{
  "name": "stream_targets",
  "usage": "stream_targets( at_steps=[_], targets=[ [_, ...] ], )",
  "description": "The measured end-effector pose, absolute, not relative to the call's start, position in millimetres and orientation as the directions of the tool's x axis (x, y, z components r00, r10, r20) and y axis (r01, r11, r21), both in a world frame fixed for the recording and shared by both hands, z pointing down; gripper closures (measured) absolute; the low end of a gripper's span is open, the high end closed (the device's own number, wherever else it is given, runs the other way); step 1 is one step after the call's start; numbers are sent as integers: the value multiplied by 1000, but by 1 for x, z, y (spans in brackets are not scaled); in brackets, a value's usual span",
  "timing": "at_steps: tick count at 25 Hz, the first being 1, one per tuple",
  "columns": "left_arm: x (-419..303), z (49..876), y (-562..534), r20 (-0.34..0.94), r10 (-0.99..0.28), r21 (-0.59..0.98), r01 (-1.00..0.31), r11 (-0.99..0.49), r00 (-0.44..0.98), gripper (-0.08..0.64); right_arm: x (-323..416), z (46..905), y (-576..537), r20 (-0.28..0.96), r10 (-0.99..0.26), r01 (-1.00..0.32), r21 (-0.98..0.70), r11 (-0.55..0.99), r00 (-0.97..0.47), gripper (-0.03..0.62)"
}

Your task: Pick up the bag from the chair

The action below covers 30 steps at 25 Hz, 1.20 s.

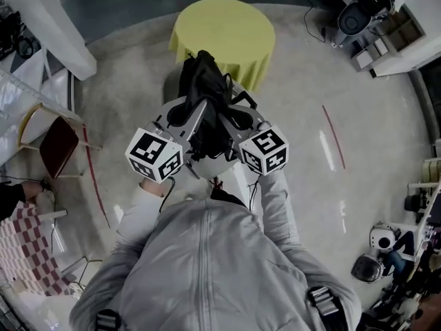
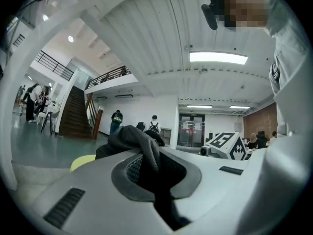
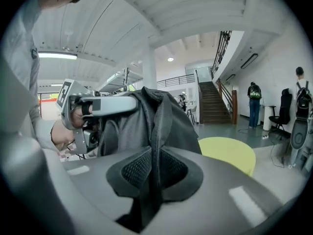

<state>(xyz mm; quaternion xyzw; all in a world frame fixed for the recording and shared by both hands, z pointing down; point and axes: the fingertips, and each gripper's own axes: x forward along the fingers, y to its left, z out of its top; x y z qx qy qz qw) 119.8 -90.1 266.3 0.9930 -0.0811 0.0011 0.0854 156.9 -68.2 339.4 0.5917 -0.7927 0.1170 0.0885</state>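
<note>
The black bag is held up in front of the person, on the near side of the yellow round table, because the left gripper and the right gripper each pinch one strap of it, probably to share the weight.

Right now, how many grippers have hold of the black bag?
2. The left gripper is shut on the bag's fabric on its left side, and the right gripper is shut on a strap on its right side.

Pale glossy floor, yellow-draped round table, ribbed white ceiling, strip light, dark staircase, perhaps wooden.
</note>
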Motion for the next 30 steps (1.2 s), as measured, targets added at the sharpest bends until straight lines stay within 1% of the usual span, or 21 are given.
stream_targets(
  at_steps=[3, 8, 15, 30],
  targets=[
    [120, 245, -88, -9, -140, 126, -138, -982, 990, 551, 158, 317, -64, 252, -936, -969, -49, 241, -245, 536],
    [123, 224, -84, -33, -123, 83, -120, -989, 992, 551, 164, 293, -58, 247, -947, -978, -9, 209, -205, 536],
    [126, 223, -81, -10, -112, 78, -111, -991, 994, 551, 166, 291, -53, 258, -950, -983, 4, 185, -177, 537],
    [126, 240, -82, 60, -143, 83, -148, -986, 988, 549, 165, 306, -53, 292, -932, -976, -19, 218, -214, 537]
  ],
)
